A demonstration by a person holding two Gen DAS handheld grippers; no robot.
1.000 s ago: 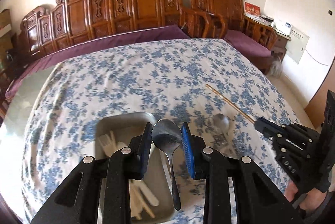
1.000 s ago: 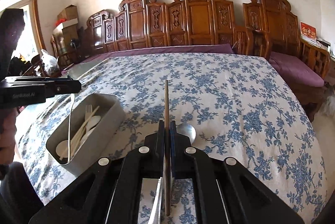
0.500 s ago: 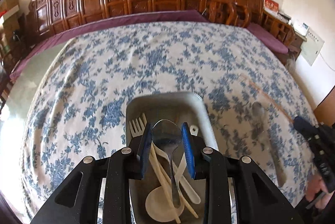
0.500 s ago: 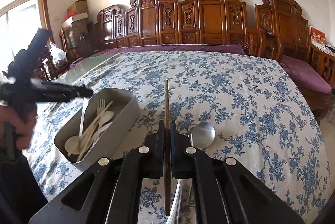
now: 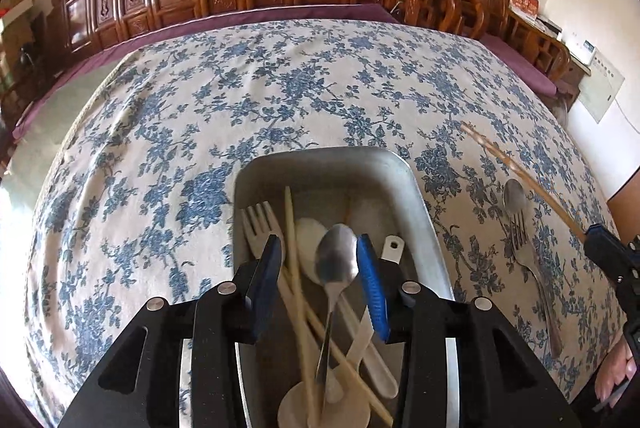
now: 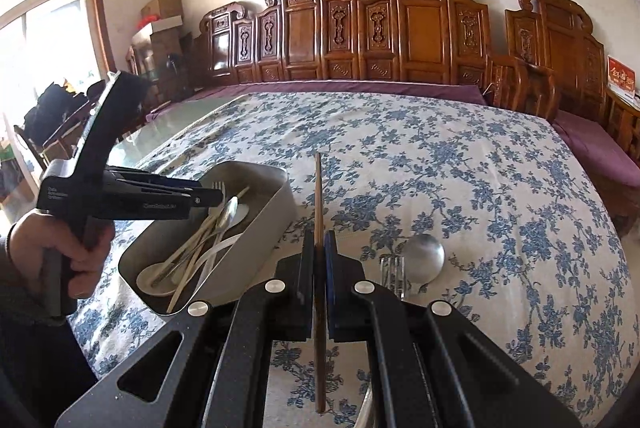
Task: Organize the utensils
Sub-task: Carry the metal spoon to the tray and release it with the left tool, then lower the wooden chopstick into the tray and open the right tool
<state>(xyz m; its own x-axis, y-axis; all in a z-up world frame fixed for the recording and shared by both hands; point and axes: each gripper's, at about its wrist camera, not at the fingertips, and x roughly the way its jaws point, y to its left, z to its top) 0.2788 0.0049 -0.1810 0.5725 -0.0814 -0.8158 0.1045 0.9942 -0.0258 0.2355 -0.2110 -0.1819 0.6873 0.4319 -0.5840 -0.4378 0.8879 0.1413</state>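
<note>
The metal spoon [image 5: 336, 260] hangs bowl-up over the steel tray [image 5: 424, 211] between the left gripper [image 5: 320, 268]'s opening fingers, possibly still touching the right pad. The right gripper [image 6: 319, 248] is clamped on a brown chopstick [image 6: 318, 195]. White lettering on the left gripper's side is too small to read.

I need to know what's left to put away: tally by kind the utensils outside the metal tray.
Metal spoon on the cloth: 1
Metal fork on the cloth: 1
Brown chopstick, clamped in the right claw: 1
Total: 3
</note>
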